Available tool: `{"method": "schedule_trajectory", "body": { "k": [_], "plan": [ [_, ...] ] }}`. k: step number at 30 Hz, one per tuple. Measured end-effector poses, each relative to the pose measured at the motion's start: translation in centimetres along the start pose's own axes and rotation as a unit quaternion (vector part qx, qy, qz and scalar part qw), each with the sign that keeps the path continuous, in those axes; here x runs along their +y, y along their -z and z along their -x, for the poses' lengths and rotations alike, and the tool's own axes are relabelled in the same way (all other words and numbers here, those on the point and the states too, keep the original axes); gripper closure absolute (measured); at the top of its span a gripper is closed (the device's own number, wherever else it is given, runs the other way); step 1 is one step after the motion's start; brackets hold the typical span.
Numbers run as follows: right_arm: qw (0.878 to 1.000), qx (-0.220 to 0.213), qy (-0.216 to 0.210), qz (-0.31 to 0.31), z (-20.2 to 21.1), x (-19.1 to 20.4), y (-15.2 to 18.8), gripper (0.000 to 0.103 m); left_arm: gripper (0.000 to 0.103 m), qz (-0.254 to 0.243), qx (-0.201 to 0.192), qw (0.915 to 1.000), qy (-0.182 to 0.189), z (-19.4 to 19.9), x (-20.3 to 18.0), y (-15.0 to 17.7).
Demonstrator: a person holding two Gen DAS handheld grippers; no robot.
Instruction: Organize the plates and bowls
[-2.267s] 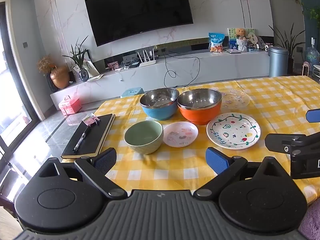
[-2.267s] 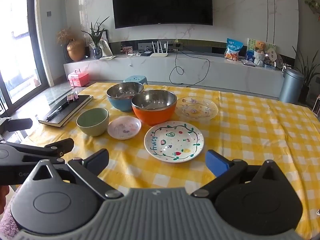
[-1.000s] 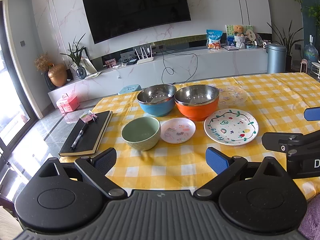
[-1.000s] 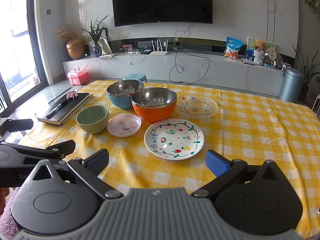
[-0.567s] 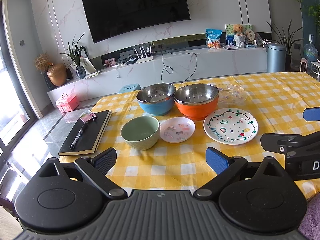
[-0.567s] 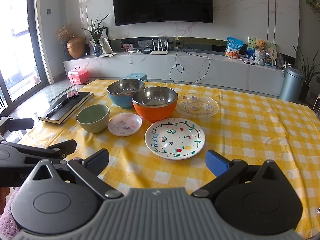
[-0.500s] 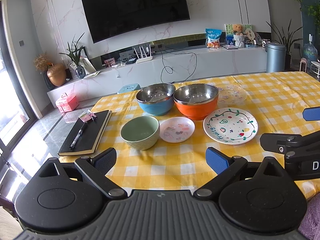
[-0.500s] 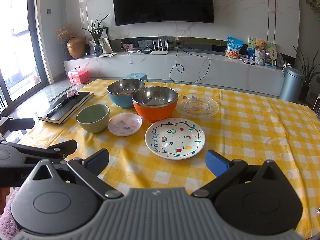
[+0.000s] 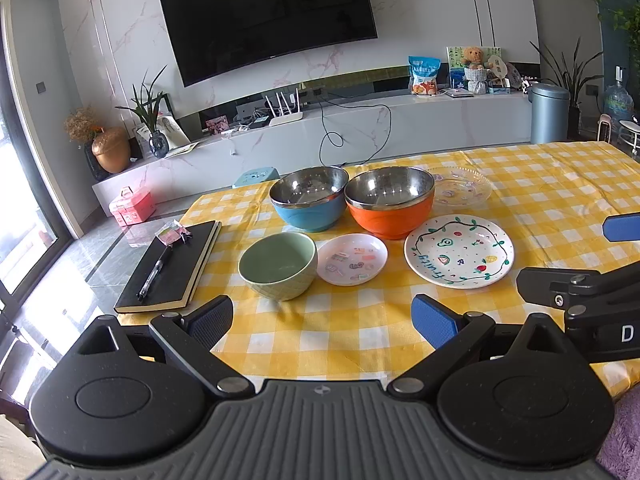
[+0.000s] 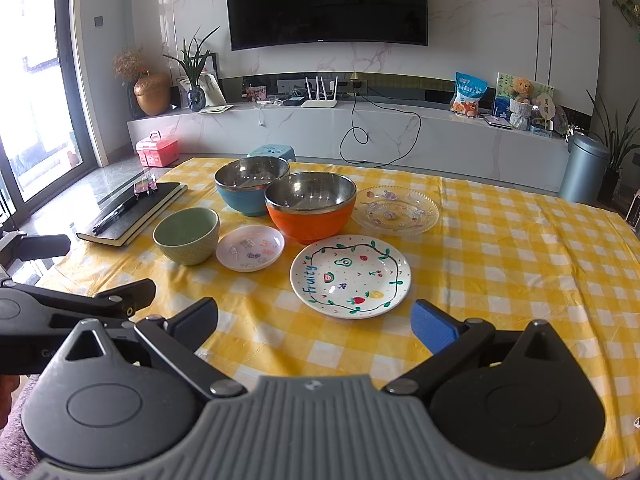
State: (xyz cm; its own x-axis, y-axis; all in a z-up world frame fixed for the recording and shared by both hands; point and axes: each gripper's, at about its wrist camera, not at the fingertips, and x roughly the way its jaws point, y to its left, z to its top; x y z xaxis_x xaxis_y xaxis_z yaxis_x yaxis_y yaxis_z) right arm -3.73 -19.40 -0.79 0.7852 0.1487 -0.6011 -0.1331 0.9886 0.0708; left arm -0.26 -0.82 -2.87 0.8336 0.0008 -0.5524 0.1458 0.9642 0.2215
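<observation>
Little has been shifted since the earlier frames: both cameras have only drifted slightly. Left gripper (image 9: pixel 322 320) and right gripper (image 10: pixel 314 322) are held spread wide, nothing between them, above the near table edge. Green bowl (image 9: pixel 278 266), small plate (image 9: pixel 352 259) and painted plate (image 10: pixel 351 276) are set in front of the blue bowl (image 9: pixel 308 198), orange bowl (image 9: pixel 390 202) and what appears to be a glass plate (image 10: pixel 396 210).

Marble wall (image 10: pixel 500 20), black television (image 10: pixel 326 0)
</observation>
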Motion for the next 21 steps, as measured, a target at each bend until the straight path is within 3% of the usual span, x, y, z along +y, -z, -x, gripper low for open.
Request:
{"method": "schedule_trajectory", "body": {
  "k": [15,21],
  "plan": [
    [1.000,0.000,0.010,0.000,-0.1,-0.1,0.0,0.003,0.000,0.008,0.008,0.9999,-0.003,0.0,-0.3,0.7],
    [1.000,-0.004,0.019,-0.013,-0.6,-0.5,-0.1,0.002,0.000,0.038,0.022,0.9989,0.015,-0.7,1.1,-0.2]
  ]
}}
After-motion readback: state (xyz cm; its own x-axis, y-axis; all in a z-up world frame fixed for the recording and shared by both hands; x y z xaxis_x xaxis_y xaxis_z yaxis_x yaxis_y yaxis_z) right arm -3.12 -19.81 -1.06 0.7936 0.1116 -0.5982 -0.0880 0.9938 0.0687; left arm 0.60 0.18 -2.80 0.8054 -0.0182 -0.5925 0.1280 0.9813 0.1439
